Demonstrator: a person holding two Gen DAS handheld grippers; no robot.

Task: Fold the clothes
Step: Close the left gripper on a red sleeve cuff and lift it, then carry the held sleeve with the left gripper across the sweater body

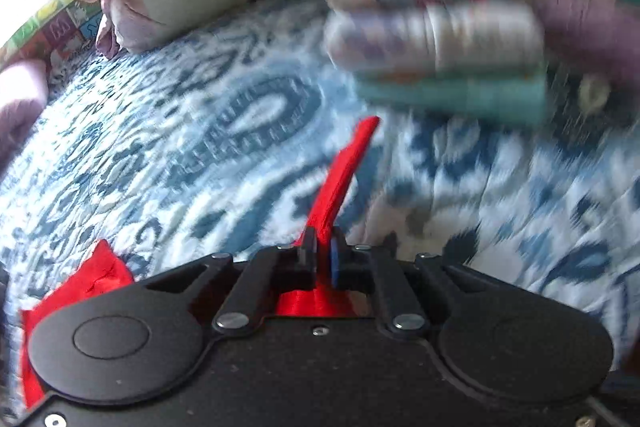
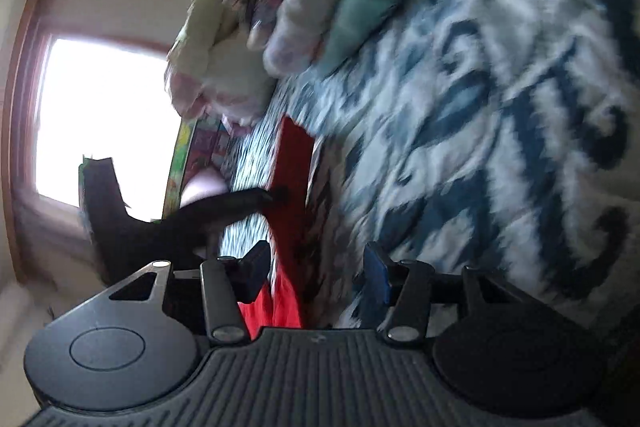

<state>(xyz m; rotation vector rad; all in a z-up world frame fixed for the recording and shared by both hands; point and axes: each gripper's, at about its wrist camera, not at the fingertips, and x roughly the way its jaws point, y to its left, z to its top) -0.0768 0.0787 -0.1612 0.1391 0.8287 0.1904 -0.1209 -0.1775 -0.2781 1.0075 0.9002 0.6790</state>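
Left gripper [image 1: 323,259]: fingers clamped together on a red satin-like garment [image 1: 340,179], whose free strip runs forward, away from the gripper, over the blue-and-white patterned bedspread [image 1: 180,147].

Right gripper [image 2: 318,273]: fingers spread wide, red cloth between them, contact unclear.

Blurred stack of folded clothes [image 1: 436,39] beyond.

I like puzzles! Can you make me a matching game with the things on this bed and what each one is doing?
Things:
1. left tongs
2. right tongs
3. bright red cloth garment
4. stack of folded clothes

States:
a. open
b. piled up on the blue-and-white patterned bedspread
c. shut on fabric
d. pinched and hanging

Pairs: 1-c, 2-a, 3-d, 4-b
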